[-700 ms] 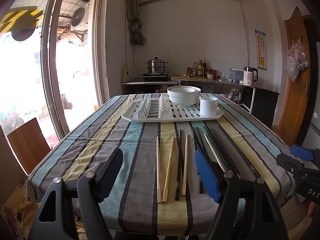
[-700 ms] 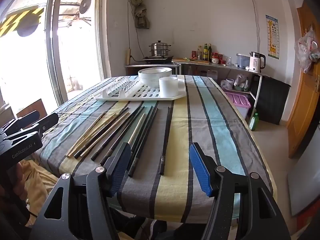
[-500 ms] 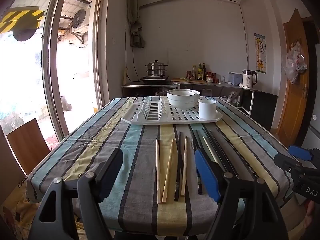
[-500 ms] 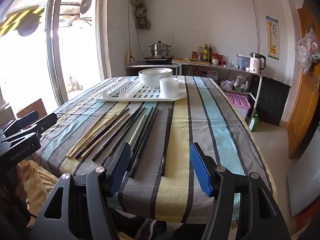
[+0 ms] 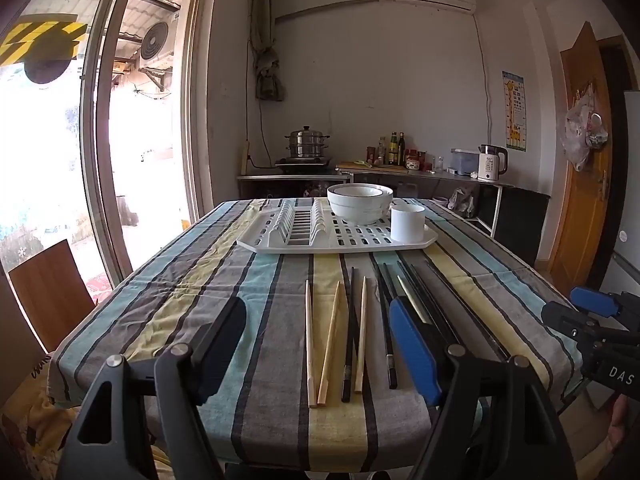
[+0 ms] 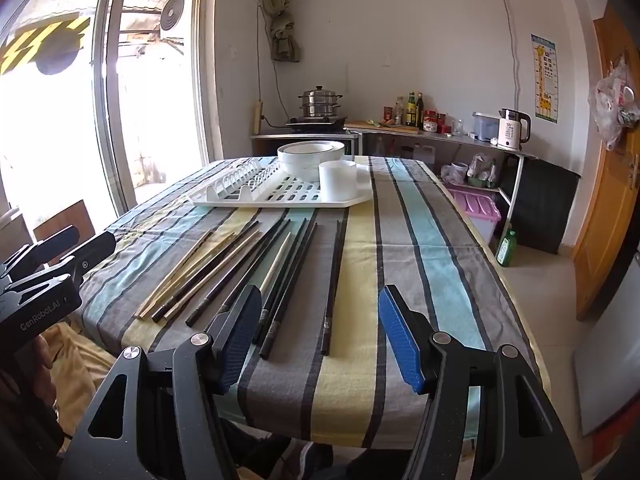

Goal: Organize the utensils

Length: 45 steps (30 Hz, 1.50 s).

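Observation:
Several chopsticks lie lengthwise on the striped tablecloth: pale wooden chopsticks [image 5: 332, 340] [image 6: 188, 272] and black chopsticks [image 5: 386, 320] [image 6: 288, 280], one black one [image 6: 332, 284] lying apart to the right. Beyond them a white dish rack [image 5: 340, 236] [image 6: 280, 194] carries stacked white bowls [image 5: 360, 200] [image 6: 310, 156] and a white cup [image 5: 407, 222] [image 6: 338, 180]. My left gripper [image 5: 316, 344] hovers open at the near table edge over the wooden chopsticks, holding nothing. My right gripper [image 6: 320, 336] also stands open and empty over the black ones' near ends.
A wooden chair back [image 5: 48, 292] stands left of the table by the glass door. A kitchen counter [image 5: 400, 172] with a steamer pot, bottles and a kettle lines the far wall. A wooden door [image 5: 580, 200] and a purple bin [image 6: 476, 208] sit to the right.
The left gripper's view has tilted slightly up, showing more wall. The right gripper has barely moved. The chopsticks lie as before.

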Available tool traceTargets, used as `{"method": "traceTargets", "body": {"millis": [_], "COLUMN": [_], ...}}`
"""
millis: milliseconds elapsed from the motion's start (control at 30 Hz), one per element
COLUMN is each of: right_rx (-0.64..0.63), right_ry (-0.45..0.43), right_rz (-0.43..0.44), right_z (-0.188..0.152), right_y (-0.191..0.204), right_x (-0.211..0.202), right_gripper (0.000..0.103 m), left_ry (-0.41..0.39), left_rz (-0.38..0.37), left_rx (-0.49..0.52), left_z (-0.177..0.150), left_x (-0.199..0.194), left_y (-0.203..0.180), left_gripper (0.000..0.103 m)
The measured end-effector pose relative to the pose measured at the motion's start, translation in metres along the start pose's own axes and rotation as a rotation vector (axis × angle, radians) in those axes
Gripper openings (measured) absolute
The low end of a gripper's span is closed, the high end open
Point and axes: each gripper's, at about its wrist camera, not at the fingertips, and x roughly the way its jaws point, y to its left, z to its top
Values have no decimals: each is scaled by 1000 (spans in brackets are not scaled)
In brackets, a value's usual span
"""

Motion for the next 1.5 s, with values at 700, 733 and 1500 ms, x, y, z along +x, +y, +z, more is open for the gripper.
{"method": "traceTargets", "body": {"millis": [700,733,1500], "right_rx": [-3,-3,-4], "right_ry": [-2,-2,-6], "right_rz": [0,0,0], "right_z": [2,2,3], "right_y": [1,1,3], "right_x": [-1,-1,-2], "right_gripper": [62,62,62], "left_ry": [10,9,6], "left_rz": [-8,-8,-5], "left_rx": [5,5,7], "left_z": [-1,-2,-2], "left_x": [2,2,0], "left_y": [0,0,0], "left_gripper": [76,76,76]}}
